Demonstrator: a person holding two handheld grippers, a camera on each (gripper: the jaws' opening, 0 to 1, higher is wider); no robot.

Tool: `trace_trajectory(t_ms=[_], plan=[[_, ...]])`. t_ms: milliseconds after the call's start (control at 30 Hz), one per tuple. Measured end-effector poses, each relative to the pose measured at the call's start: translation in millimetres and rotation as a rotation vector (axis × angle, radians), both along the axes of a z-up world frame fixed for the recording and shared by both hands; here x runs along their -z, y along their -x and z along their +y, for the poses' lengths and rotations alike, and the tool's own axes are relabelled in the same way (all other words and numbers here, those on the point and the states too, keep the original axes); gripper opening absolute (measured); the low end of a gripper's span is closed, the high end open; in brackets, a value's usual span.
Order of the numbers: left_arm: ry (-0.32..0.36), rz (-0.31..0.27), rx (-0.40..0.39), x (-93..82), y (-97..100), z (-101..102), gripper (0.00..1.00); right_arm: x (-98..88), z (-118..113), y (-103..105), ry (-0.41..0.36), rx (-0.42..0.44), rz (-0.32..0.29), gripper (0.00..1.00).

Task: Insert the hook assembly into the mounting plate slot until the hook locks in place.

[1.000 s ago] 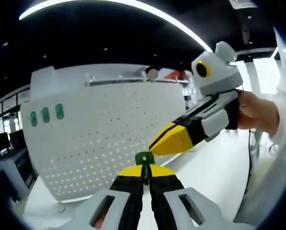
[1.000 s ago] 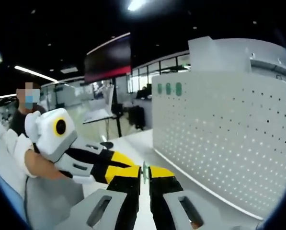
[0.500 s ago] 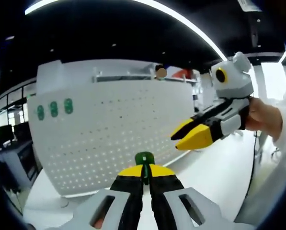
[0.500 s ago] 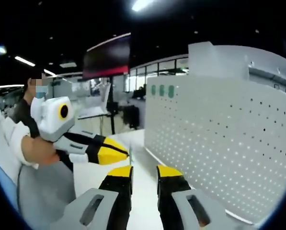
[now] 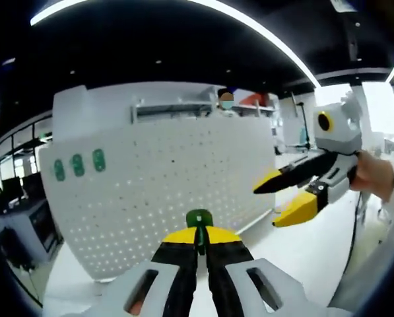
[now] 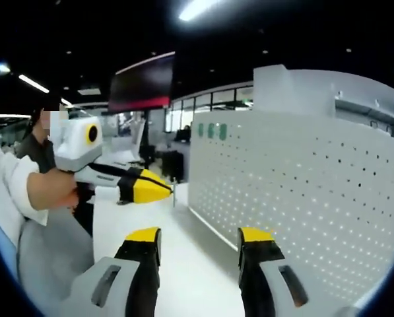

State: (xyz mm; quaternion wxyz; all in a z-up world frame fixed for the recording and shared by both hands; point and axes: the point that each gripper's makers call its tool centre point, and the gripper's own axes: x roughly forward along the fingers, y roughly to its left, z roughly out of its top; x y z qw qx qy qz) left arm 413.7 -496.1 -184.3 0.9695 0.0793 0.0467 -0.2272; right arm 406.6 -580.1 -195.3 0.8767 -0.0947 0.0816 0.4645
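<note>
Office-ish room behind everything, dark ceiling with long light strips; a white table (image 5: 302, 251) runs under both grippers; standing on it is the big white perforated mounting plate (image 5: 177, 191), upright, with 3 green hooks (image 5: 78, 165) in a row near its upper left corner, and those same 3 sit along its top edge in the right gripper view.

Left gripper (image 5: 199, 232) has its yellow tips pressed together on the green hook assembly (image 5: 198, 221); the round green head pokes up just above the tips, in front of the plate and not touching it; from the right gripper view the same gripper comes in from the left, a hand (image 6: 51, 191) around it, with a thin bit of the hook sticking out of the tip, near the plate's edge.

Right gripper (image 6: 200, 239) is spread wide with nothing between the jaws; over in the left gripper view it hangs off to the right, jaws apart, well clear of the plate.
</note>
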Motion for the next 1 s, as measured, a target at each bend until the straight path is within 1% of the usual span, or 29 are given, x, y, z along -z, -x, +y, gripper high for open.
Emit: trace_trajectory(t_ms=[100, 267, 400, 567, 733, 900, 967, 1000], plan=[[0.008, -0.013, -0.009, -10.5, -7.5, 2, 0.03, 0.4, -4, -3, -0.006, 0.018, -0.004, 0.63], [0.018, -0.043, -0.045, -30.3, -24.2, 10, 0.03, -2.9, -11, -6, -0.025, 0.042, -0.008, 0.72], [0.046, -0.059, -0.086, -45.9, -40.7, 21, 0.03, -5.3, -16, -9, -0.033, 0.057, -0.013, 0.77], [0.075, -0.066, -0.130, -57.9, -57.3, 31, 0.03, -7.9, -17, -8, -0.037, 0.060, -0.016, 0.78], [0.104, -0.074, -0.162, -62.7, -69.2, 37, 0.03, -7.6, -20, -9, -0.040, 0.067, -0.008, 0.78], [0.100, -0.088, -0.196, -65.4, -82.6, 41, 0.03, -8.7, -22, -12, -0.042, 0.075, -0.004, 0.78], [0.121, -0.091, -0.210, -67.7, -89.4, 45, 0.03, -8.9, -23, -13, -0.048, 0.077, -0.001, 0.78], [0.129, -0.095, -0.232, -69.4, -93.6, 48, 0.03, -8.1, -23, -14, -0.047, 0.078, 0.002, 0.78]])
